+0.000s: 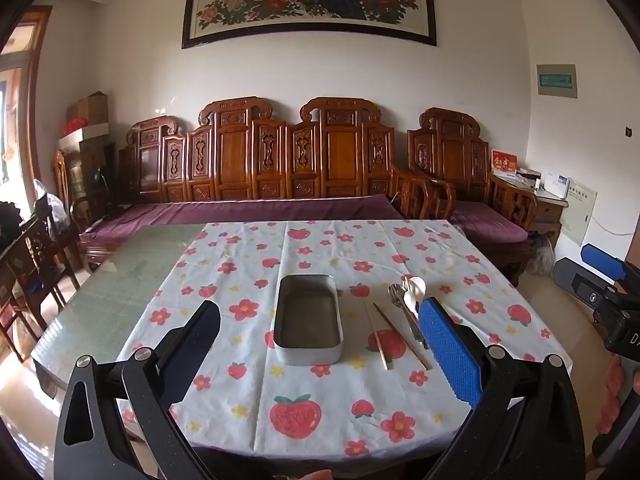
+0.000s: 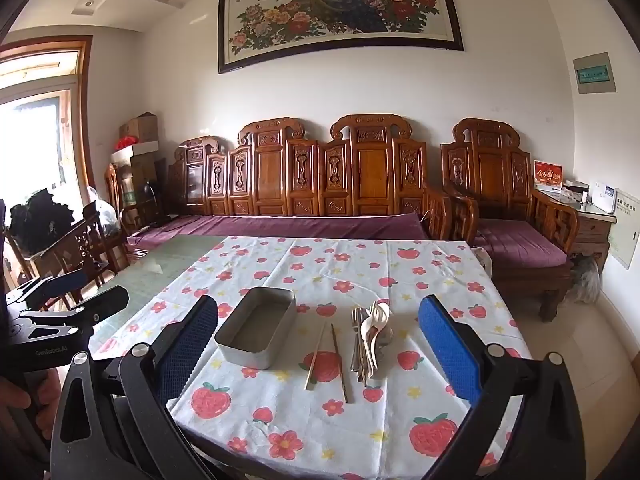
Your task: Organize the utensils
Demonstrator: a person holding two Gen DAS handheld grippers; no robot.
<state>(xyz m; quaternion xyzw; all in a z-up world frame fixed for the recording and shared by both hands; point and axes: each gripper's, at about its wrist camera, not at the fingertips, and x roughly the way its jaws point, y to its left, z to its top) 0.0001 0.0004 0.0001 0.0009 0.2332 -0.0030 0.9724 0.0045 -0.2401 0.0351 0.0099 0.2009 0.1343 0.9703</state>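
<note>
An empty rectangular metal tin (image 1: pixel 309 317) (image 2: pixel 257 327) sits on the strawberry-print tablecloth (image 1: pixel 320 420) (image 2: pixel 280 412). To its right lie two chopsticks (image 1: pixel 396 336) (image 2: pixel 326 356), then a pile of metal and white spoons and forks (image 1: pixel 408 300) (image 2: pixel 370 334). My left gripper (image 1: pixel 320 344) is open and empty, held above the table's near side, with the tin between its fingers. My right gripper (image 2: pixel 318 340) is open and empty, framing the tin and the utensils. The right gripper also shows at the right edge of the left wrist view (image 1: pixel 600 280), and the left gripper at the left edge of the right wrist view (image 2: pixel 72 304).
The cloth covers only the right part of the glass table top (image 1: pixel 120 280) (image 2: pixel 168 260). A carved wooden bench with purple cushions (image 1: pixel 256 208) (image 2: pixel 304 224) stands behind the table. Wooden chairs (image 1: pixel 28 264) (image 2: pixel 80 248) stand at the left.
</note>
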